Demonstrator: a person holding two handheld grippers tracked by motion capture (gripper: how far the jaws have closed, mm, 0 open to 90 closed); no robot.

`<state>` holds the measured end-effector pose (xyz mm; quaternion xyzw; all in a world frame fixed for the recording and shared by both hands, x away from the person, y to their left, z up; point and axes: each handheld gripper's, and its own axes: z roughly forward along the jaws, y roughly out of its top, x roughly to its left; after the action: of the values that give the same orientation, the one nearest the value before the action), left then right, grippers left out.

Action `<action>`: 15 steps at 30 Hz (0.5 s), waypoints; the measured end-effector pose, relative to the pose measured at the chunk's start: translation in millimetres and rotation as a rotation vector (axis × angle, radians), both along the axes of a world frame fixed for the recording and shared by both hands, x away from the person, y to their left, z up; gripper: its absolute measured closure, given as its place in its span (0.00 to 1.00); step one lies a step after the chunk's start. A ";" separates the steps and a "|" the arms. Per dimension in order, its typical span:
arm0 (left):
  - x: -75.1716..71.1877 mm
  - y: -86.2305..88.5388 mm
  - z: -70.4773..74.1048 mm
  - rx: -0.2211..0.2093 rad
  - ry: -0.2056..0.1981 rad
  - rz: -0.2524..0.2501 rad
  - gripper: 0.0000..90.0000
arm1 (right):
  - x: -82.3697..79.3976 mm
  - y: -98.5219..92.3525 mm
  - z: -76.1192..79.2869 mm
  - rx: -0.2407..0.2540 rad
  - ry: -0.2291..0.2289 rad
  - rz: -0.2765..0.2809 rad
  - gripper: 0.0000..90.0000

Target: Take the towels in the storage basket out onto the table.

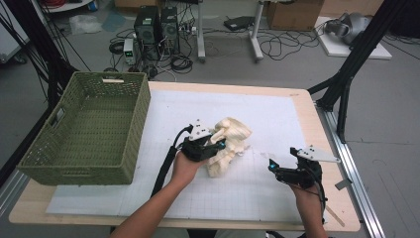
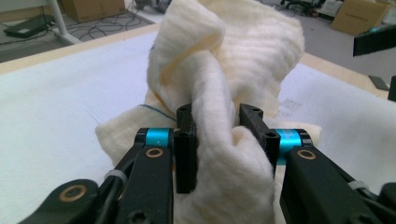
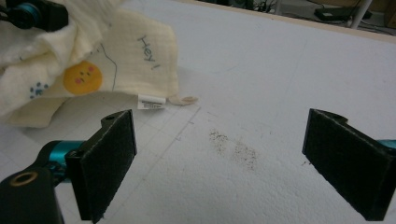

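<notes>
Left gripper [image 2: 217,135]: jaws clamped on a bunched fold of the cream cloth [image 2: 224,60], which lies mid-table on the white mat [image 1: 277,119]. Right gripper [image 3: 219,163]: jaws wide apart, nothing between them, low over bare mat near the cloth's tagged corner. Green woven basket [image 1: 131,129] sits at the table's left end.

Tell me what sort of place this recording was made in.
Probably a lab or workshop set up for recording: desktop computer towers with tangled cables on the floor, cardboard boxes, and black rig struts beside the table.
</notes>
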<state>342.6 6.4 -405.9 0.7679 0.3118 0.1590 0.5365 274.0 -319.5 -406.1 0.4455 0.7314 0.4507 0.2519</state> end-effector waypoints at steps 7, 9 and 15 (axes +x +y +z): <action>4.3 -3.1 -8.7 0.045 0.045 -0.004 0.66 | 0.3 0.4 -0.6 -0.004 0.006 0.003 0.10; 5.9 -1.8 -10.2 0.061 0.062 0.005 0.55 | 0.5 0.4 -0.9 -0.013 0.009 0.002 0.10; 4.7 10.7 -9.2 0.034 0.054 0.051 0.45 | 0.4 0.3 -1.3 -0.016 0.012 -0.001 0.10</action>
<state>347.2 17.1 -415.1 0.7728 0.3428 0.1573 0.5104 274.4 -319.2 -407.5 0.4463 0.7364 0.4420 0.2513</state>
